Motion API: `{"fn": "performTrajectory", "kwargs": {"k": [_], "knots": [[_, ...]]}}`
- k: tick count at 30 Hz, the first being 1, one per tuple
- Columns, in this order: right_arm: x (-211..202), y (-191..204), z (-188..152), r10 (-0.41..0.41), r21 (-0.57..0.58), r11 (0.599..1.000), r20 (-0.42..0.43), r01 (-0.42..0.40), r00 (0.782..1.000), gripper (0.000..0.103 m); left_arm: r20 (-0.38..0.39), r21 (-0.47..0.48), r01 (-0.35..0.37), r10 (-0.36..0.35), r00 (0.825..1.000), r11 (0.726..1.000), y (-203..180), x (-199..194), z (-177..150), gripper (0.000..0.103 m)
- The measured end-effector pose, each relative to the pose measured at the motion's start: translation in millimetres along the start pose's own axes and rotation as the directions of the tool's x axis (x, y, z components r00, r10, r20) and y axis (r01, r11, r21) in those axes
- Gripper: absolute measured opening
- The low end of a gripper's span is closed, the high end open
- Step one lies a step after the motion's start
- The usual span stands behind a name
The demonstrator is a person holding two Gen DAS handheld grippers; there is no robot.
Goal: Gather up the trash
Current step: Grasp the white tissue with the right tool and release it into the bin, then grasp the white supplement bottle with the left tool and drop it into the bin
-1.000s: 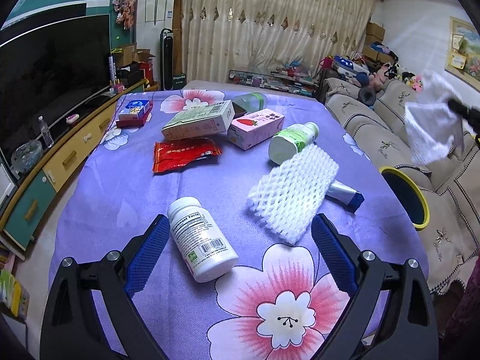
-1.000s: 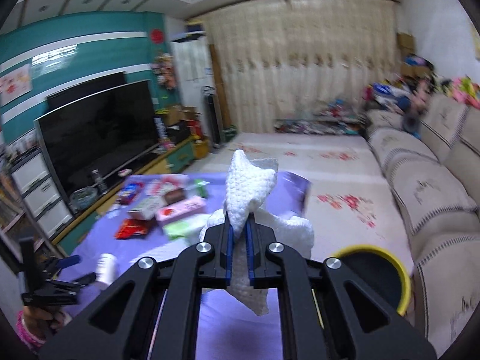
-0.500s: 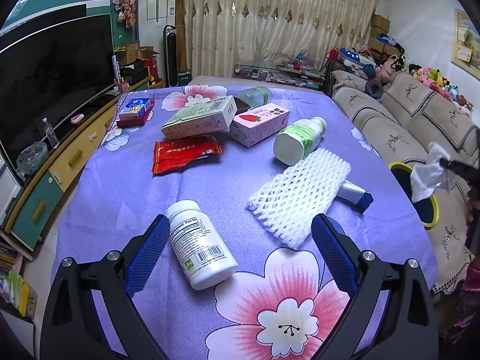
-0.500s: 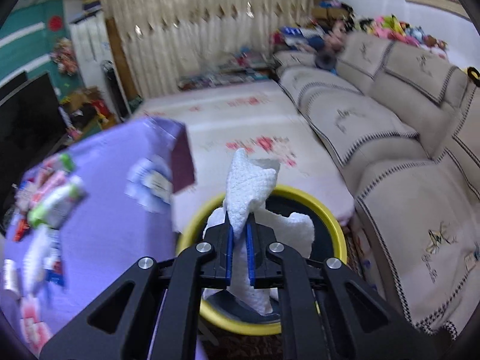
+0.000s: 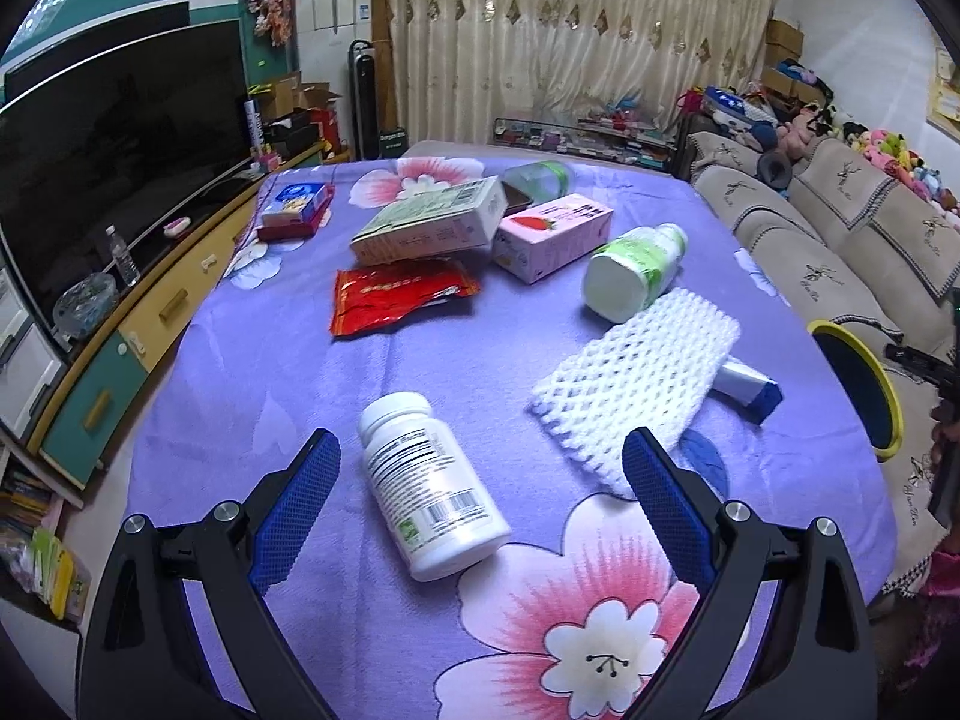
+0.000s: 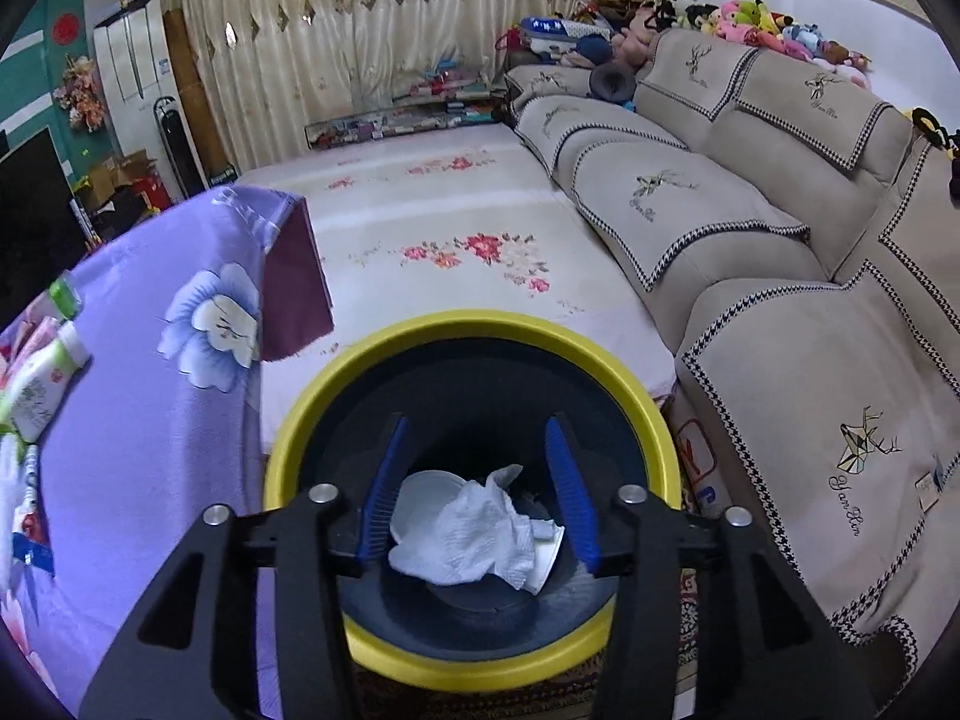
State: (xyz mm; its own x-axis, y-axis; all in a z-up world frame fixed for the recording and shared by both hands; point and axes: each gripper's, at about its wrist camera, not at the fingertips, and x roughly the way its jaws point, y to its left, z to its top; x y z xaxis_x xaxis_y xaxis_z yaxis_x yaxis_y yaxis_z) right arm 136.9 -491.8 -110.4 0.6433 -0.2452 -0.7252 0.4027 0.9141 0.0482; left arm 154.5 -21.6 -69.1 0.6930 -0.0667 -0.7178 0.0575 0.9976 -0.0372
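Drop step: right gripper fingers opening over the yellow-rimmed bin, crumpled paper towel loose inside, off the pads. Left gripper fingers spread above the white pill bottle near the bench's near edge; likely next, closing squarely on it.

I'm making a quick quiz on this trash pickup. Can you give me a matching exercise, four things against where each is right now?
Things:
1. crumpled tissue
2. white pill bottle
3. foam net sleeve
4. red packet

Places:
A. overlapping a blue-capped tube
B. inside the yellow-rimmed bin
C. just in front of the green carton
D. lying between the left gripper's open jaws

Pairs: 1-B, 2-D, 3-A, 4-C
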Motion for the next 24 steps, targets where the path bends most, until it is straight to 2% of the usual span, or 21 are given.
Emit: {"fn": "performTrajectory", "kwargs": {"k": [7,9,15,22,24], "knots": [[-23.3,12.2,-4.0,0.028,-0.026,0.999,0.032,-0.027,0.999,0.051,-0.047,-0.048,-0.068,0.065,0.997,0.997,14.8,17.5,-4.8,0.093],[-25.2,16.4,-4.6,0.034,-0.033,0.999,0.031,-0.033,0.999,0.051,-0.079,-0.062,-0.087,0.082,0.993,0.994,19.7,26.6,-6.5,0.086],[-20.9,24.0,-7.0,0.052,-0.046,0.998,0.015,-0.051,0.999,0.051,-0.144,-0.099,-0.085,0.07,0.987,0.991,27.2,45.7,-10.5,0.073],[-19.9,27.8,-9.2,0.067,-0.059,0.996,-0.001,-0.067,0.998,0.051,-0.184,-0.098,-0.071,0.052,0.982,0.993,25.4,62.3,-7.3,0.066],[-19.8,27.8,-10.8,0.071,-0.063,0.996,-0.006,-0.071,0.997,0.051,-0.199,-0.085,-0.064,0.046,0.979,0.994,21.9,65.8,-7.1,0.057]]}}
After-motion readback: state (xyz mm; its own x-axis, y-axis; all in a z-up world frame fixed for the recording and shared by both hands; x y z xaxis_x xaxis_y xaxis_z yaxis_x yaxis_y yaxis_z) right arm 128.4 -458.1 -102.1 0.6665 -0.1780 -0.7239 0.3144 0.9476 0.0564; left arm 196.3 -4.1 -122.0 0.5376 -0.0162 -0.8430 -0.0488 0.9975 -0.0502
